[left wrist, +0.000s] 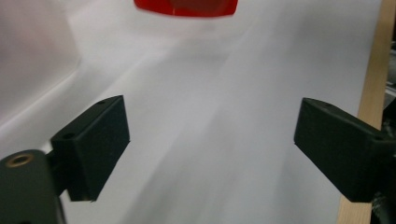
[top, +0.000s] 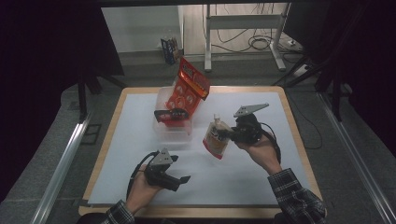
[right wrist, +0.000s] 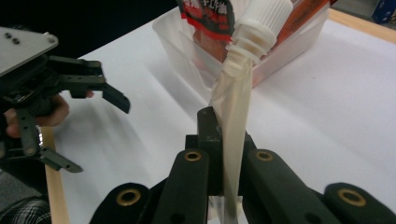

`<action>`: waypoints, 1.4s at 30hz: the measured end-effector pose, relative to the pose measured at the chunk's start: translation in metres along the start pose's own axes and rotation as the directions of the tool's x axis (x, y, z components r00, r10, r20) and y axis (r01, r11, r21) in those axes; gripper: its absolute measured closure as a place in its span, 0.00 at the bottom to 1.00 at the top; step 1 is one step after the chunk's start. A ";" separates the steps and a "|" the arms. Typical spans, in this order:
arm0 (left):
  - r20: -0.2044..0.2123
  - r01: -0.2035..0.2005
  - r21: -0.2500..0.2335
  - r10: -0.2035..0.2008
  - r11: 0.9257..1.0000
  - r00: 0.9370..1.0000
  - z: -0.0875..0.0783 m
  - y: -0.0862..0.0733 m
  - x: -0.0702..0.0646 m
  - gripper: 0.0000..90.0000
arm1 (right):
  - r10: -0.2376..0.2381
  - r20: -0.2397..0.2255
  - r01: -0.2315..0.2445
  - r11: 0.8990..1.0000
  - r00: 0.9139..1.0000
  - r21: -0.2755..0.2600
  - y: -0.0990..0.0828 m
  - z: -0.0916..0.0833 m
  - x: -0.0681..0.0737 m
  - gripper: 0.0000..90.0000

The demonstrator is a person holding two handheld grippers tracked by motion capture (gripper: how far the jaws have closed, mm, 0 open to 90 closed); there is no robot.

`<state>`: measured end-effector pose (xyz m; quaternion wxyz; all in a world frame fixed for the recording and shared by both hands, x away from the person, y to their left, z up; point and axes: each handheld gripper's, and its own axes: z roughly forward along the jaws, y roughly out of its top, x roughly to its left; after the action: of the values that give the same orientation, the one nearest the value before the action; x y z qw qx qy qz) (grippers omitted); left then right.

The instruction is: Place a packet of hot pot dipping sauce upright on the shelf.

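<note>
A white spouted pouch (top: 216, 140) hangs tilted above the white table sheet, right of centre, and my right gripper (top: 228, 134) is shut on its edge. Seen from the right gripper view, the black jaws of that gripper (right wrist: 229, 135) pinch the flat pouch (right wrist: 233, 107) below its white screw cap (right wrist: 261, 18). A clear plastic bin (top: 173, 130) at centre back holds an upright red snack bag (top: 189, 88). My left gripper (top: 182, 169) is near the front left, open and empty, also visible as left gripper (right wrist: 95, 135). Its own view shows wide-apart jaws over the sheet, with the red bag (left wrist: 186, 7) ahead.
A dark item (top: 170, 114) lies across the bin in front of the red bag. The wooden table edge (top: 299, 140) frames the white sheet. Beyond the table are a metal stand (top: 243, 21), floor cables and a small box (top: 170, 49).
</note>
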<state>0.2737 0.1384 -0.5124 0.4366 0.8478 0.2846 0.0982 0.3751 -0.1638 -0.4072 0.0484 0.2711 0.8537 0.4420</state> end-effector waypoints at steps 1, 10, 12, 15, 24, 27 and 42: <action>-0.007 0.002 0.004 -0.002 1.000 1.000 -0.002 -0.002 0.000 0.10 | 0.000 0.002 0.000 1.000 1.000 -0.001 0.001 0.000 -0.001 0.98; -0.069 0.019 0.029 -0.017 0.999 0.997 -0.018 -0.019 0.000 0.05 | -0.007 0.001 0.007 1.000 1.000 -0.003 0.018 0.003 -0.003 0.98; -0.084 0.021 0.027 -0.019 0.999 0.996 -0.021 -0.023 0.001 0.04 | -0.010 -0.003 0.010 1.000 1.000 0.000 0.022 0.005 -0.003 0.98; -0.100 0.029 0.027 -0.027 0.999 0.995 -0.027 -0.029 0.001 0.03 | -0.015 -0.011 0.015 1.000 1.000 0.002 0.026 0.010 -0.004 0.98; -0.122 0.056 0.017 -0.053 0.998 0.991 -0.038 -0.040 0.002 0.02 | -0.052 -0.036 0.052 0.999 0.998 0.010 0.045 0.026 -0.002 0.98; -0.132 0.058 0.020 -0.055 0.998 0.990 -0.040 -0.042 0.003 0.02 | -0.070 -0.043 0.070 0.997 0.997 0.015 0.053 0.033 -0.003 0.98; -0.166 0.054 0.001 -0.053 0.999 0.985 -0.043 -0.047 0.005 0.00 | -0.125 -0.064 0.128 0.991 0.990 0.039 0.075 0.057 -0.001 0.98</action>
<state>0.2411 0.1920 -0.5244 0.4114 0.8299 0.3431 0.1557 0.4255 -0.0884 -0.3836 0.0443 0.2038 0.8795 0.4278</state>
